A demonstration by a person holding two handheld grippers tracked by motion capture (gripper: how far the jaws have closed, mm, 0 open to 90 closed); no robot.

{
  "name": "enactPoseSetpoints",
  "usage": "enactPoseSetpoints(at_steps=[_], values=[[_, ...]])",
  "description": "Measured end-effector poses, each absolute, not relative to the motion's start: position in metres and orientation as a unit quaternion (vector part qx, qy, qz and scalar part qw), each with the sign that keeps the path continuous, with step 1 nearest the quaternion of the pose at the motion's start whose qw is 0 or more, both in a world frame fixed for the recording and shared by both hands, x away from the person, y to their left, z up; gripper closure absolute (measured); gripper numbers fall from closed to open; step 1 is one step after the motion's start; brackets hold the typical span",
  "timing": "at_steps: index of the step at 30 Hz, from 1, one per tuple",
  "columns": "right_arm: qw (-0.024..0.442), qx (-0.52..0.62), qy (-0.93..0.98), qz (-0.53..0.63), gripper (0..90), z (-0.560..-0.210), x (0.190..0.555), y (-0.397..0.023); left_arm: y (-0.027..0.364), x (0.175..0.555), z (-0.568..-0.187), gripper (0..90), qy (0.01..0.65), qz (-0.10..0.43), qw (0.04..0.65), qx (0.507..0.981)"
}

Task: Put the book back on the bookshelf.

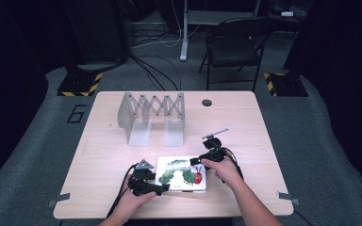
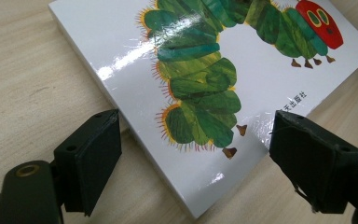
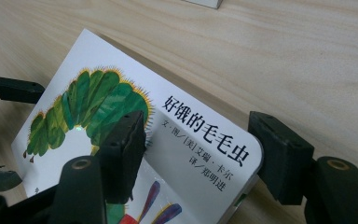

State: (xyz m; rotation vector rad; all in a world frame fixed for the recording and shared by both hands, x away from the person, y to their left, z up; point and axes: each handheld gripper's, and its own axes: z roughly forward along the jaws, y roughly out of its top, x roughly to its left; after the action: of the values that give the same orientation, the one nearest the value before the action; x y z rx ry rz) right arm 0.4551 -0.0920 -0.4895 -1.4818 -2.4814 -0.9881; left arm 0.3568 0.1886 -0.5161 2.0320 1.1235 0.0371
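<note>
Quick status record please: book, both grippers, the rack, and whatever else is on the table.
book: caterpillar board book, flat, closed, at the table's near edge
left gripper: jaws astride a book corner, pads apart from it
right gripper: one jaw on the cover, the other past the edge; contact unclear
rack: grey folding rack, upright beyond the book

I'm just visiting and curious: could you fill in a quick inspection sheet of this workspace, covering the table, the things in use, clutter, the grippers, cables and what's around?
Surface: pale wooden table with a round hole near its far edge.
Job's things: picture book with a green caterpillar cover, lying near the front edge.
Clutter: grey folding book rack, standing apart behind the book.
Grippers: left gripper open, jaws astride the book's corner; right gripper has one jaw on the cover, the other beside the book's edge.
Cables: black cable trails from the left gripper; more lie on the floor behind.
Surroundings: black folding chair, grey carpet, dark curtains.
</note>
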Motion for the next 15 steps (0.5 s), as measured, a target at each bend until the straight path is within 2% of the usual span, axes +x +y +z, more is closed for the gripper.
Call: enactPoseSetpoints(at_steps=[15], values=[[0.041,-0.484,-0.812,-0.324,37.8,-0.4892,0.4545,-0.0919,0.186,0.356,-0.5178,17.8,0.441,0.039,0.398,0.804]])
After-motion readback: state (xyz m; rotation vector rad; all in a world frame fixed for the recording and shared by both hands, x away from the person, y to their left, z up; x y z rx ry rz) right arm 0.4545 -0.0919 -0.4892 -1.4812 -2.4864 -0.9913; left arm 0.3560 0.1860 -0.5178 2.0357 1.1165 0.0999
